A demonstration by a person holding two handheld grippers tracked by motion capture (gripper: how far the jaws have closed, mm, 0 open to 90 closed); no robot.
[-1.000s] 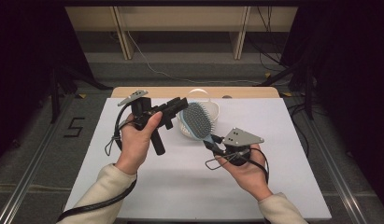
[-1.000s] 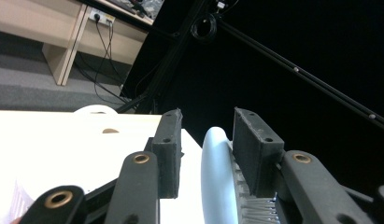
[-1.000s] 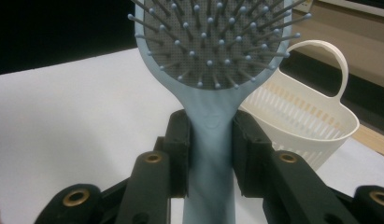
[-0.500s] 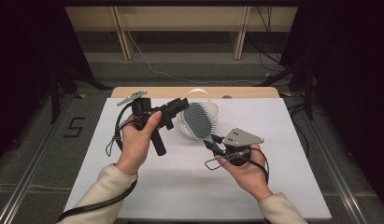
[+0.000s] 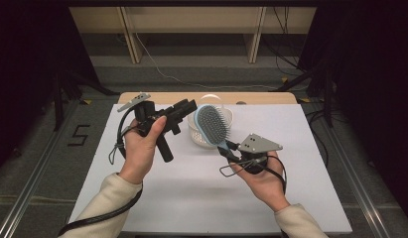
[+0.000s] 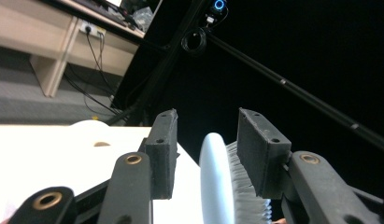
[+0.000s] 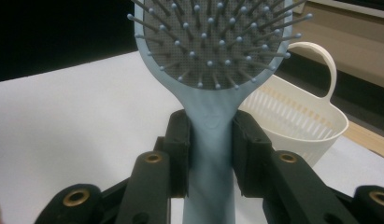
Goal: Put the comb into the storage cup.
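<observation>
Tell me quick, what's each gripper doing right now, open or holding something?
Left gripper: open, its jaws either side of the hairbrush head, not clamped.
Right gripper: shut on the hairbrush handle.

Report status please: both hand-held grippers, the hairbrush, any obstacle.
Right hand-held gripper shut on hairbrush handle. Left hand-held gripper open, jaws either side of brush head. White basket behind brush, not blocking.

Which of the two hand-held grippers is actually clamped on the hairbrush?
The right hand-held gripper: its jaws press the hairbrush handle from both sides. The left hand-held gripper is open, merely straddling the brush head.
</observation>
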